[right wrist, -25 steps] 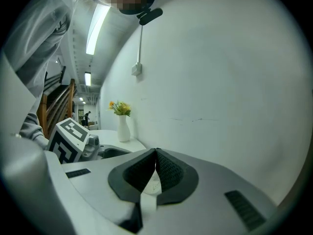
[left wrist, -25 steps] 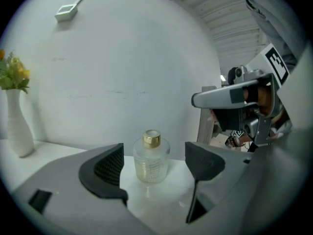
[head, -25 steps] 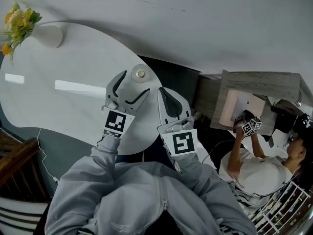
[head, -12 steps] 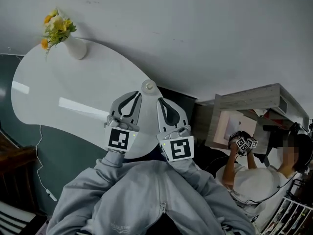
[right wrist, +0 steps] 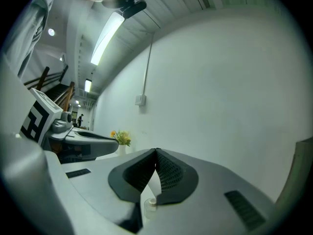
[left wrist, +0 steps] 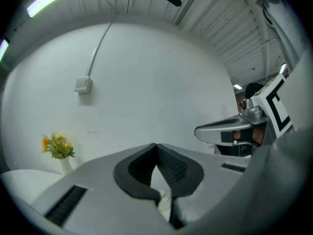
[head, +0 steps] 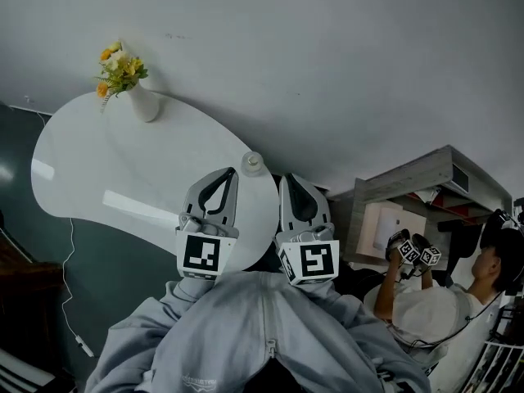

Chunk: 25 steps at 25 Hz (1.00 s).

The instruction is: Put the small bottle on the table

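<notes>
Bottle [head: 252, 163] stands upright at the bench's [head: 123, 162] right edge, so the job looks done. It sits just ahead of and below both claws, nearer the left claw [head: 232, 171], which has just been closing and is pinched together on nothing. Right claw [head: 288, 178] is together too, empty. Vase [head: 145, 105] at the far edge holds flowers [head: 121, 65].

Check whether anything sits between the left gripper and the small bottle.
Nothing visible. The small bottle stands near the table edge, just beyond the left gripper, whose jaws have just closed on nothing. The vase stands far off at the table's other end.
</notes>
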{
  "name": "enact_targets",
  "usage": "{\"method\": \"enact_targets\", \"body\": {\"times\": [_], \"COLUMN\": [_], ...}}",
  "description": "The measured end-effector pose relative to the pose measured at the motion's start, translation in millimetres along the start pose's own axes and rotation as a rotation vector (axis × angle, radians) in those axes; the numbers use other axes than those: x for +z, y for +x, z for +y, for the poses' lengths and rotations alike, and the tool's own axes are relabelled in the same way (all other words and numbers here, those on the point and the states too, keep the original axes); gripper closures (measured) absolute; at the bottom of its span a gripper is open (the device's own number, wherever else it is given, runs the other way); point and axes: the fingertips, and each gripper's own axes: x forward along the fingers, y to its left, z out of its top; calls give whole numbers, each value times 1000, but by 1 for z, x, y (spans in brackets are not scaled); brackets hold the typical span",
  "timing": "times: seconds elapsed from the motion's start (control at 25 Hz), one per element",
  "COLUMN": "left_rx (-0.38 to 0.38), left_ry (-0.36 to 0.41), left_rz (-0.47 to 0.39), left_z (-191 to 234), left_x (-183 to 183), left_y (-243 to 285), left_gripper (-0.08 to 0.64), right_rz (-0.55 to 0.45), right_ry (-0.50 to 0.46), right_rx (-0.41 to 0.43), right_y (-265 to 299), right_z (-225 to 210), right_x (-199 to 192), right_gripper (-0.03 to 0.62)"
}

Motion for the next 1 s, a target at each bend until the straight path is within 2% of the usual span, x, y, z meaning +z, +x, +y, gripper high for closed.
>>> {"method": "enact_targets", "body": {"times": [0.2,0.44,1.0], "left_rx": [12,15,-23], "left_ry": [-26,-10,0], "left_rz": [-3,-35,-27], "left_z": [-7,-14,-18], "left_x": [11,21,20], "left_y": [-16,-25,-31], "left_gripper": [552,552,552], "right_rz": [-6,-5,-2], "right_ry": [16,-19,-29], "right_rx": [-27,-11,-5], "right_y": [-19,-29,-32], "right_z": [0,9,18], "right_x": [13,16,18], "right_gripper": [566,566,566]}}
